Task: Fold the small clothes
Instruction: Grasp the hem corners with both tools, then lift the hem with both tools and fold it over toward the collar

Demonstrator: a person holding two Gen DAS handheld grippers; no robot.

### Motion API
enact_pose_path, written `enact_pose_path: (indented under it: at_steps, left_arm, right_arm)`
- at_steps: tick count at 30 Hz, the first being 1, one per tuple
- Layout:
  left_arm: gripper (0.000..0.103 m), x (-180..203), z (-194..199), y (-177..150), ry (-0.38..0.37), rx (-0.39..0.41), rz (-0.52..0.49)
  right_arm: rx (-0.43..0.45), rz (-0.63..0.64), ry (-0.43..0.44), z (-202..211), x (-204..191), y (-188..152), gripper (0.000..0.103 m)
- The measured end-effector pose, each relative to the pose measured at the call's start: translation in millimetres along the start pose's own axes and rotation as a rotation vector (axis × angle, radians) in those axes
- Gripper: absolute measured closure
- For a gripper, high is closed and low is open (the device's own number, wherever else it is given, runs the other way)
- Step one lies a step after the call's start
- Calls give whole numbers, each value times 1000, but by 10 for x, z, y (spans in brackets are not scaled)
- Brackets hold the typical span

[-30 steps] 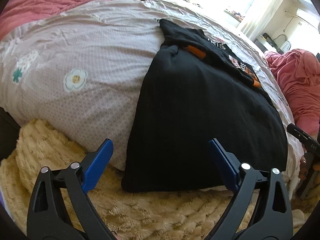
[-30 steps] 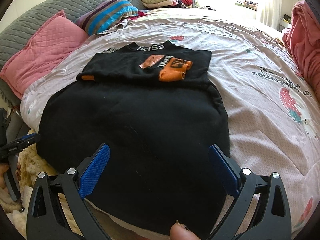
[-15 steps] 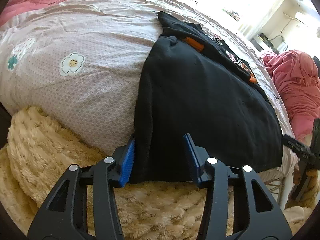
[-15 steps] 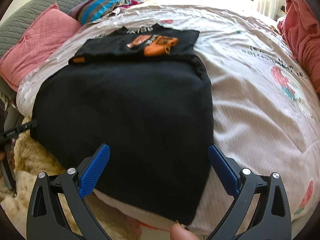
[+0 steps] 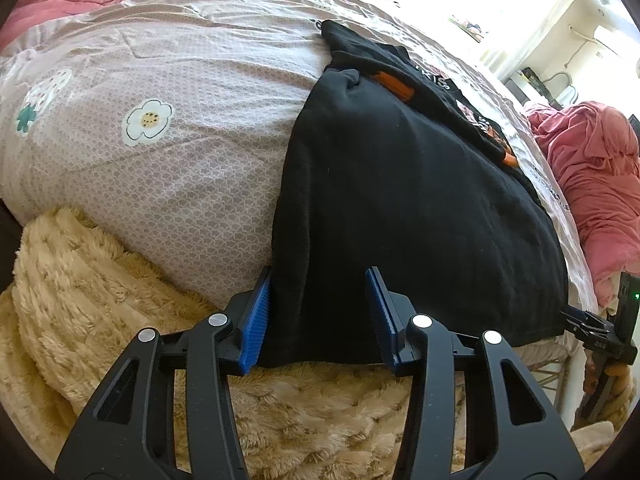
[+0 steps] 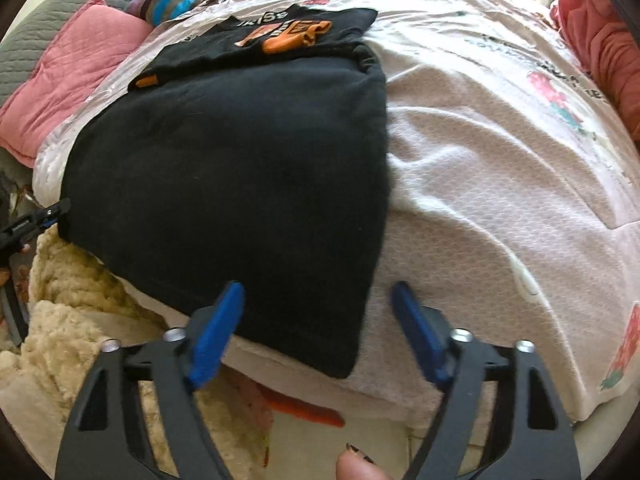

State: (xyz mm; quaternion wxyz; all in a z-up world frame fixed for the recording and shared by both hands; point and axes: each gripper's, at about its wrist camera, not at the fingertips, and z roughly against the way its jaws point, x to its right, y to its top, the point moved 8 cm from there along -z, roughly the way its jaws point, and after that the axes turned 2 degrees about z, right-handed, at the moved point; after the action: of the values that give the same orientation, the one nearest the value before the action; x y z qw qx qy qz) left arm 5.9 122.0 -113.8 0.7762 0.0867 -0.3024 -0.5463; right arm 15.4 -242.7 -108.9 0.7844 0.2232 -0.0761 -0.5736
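1. The left gripper (image 5: 318,314) has its jaws partly apart, straddling the near-left corner of the black garment (image 5: 404,208); whether they pinch it is unclear.
2. The right gripper (image 6: 320,334), blurred, is open around the near-right corner.
3. The garment lies flat on the bed (image 5: 168,168), hem overhanging.

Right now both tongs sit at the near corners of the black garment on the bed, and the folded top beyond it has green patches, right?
Almost. The patches on the folded top are orange, not green, as the right wrist view shows. The rest holds: the left tongs and right tongs sit at the near corners of the black garment on the bed.
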Motion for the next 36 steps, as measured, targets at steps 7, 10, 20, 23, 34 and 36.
enact_pose_path:
  at_steps: [7,10,20,23,34,36]
  left_arm:
    - [79,-29,30,12,12,7,12]
    - [97,-19,90,33,9,21,10]
    - [100,106,327,194,-38,68,-6]
    - [101,138,423,304,-25,96,-14]
    - [101,357,562,686,-1,149,-53]
    - [101,393,565,741,3,155,-62]
  right_arm:
    - [66,38,37,93,-57,79,92]
    - [101,68,54,175,-132,152,96]
    - [266,35,169,485,-197,610,97]
    - [323,21,174,591,-149,746,97]
    - [487,-17,191,895,48,1142,97]
    - [512,-13,180,938,68,1213,97]
